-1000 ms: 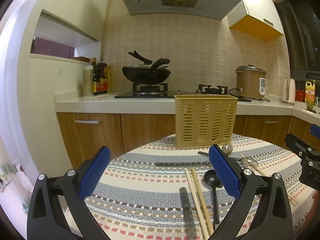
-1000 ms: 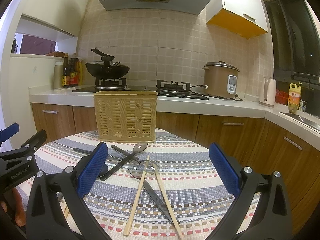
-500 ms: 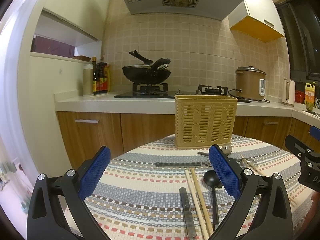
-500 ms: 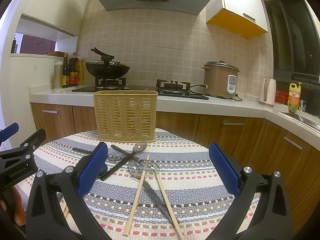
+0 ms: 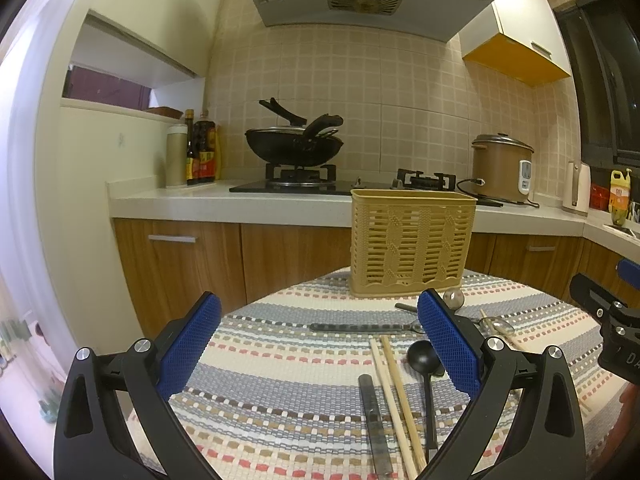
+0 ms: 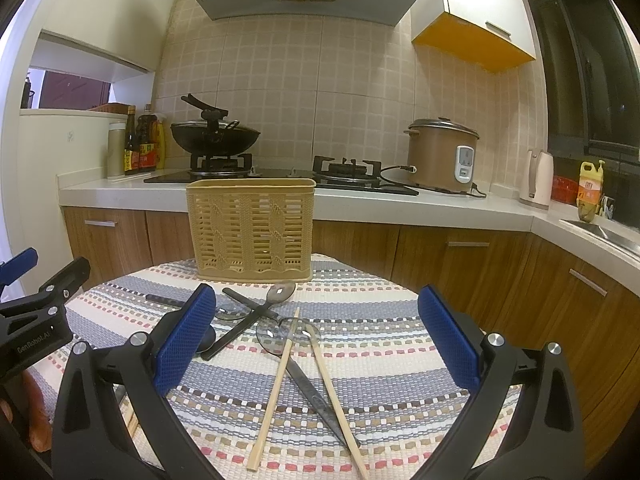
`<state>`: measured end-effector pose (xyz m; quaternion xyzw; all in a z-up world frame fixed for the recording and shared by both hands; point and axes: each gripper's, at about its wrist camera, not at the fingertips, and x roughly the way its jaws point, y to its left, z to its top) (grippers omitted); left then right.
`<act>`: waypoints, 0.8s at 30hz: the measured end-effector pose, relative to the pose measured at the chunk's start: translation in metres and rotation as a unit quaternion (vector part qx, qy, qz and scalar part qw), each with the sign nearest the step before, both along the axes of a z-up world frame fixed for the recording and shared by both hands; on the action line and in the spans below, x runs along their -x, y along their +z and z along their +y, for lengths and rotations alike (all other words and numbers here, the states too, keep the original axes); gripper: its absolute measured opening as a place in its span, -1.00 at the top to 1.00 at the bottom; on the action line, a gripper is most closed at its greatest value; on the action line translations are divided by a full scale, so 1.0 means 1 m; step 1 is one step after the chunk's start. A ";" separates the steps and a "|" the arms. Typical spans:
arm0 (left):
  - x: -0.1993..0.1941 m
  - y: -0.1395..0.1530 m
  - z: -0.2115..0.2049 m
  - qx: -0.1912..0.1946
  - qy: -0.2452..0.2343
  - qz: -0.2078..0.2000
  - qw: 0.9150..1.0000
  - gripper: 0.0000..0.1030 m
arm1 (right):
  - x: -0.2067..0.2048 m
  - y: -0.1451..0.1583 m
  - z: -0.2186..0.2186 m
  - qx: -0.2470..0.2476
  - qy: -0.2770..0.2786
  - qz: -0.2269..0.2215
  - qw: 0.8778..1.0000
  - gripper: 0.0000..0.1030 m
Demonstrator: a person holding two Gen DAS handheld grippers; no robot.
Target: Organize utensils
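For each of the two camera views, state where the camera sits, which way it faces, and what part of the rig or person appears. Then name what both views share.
Left wrist: sits on the left hand-held gripper, open, facing over the table toward the stove; the right hand-held gripper's edge shows at right.
Right wrist: sits on the right hand-held gripper, open, facing the same way; the left one shows at left.
Shared: the yellow basket, wok and rice cooker.

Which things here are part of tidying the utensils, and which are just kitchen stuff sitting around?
Part of the job:
- yellow basket
- chopsticks
- spoons
- black ladle
- left gripper and right gripper, jaws open

Just sitting around:
- wok
- rice cooker
- sauce bottles
- kettle
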<state>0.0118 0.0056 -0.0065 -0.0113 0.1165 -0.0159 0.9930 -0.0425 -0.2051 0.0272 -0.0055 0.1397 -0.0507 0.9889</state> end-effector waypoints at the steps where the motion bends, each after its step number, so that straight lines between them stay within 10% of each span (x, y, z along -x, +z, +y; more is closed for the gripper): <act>1: 0.000 0.000 0.001 0.003 0.000 0.001 1.000 -0.85 | 0.001 0.000 -0.002 -0.006 0.000 -0.001 1.000 -0.87; 15: -0.014 0.017 0.022 0.024 -0.022 0.028 0.999 -0.85 | -0.023 -0.003 -0.018 -0.048 -0.013 0.080 0.996 -0.87; 24: -0.055 0.033 0.031 -0.011 -0.123 0.123 0.985 -0.76 | -0.055 0.005 -0.029 -0.079 -0.005 0.176 0.981 -0.87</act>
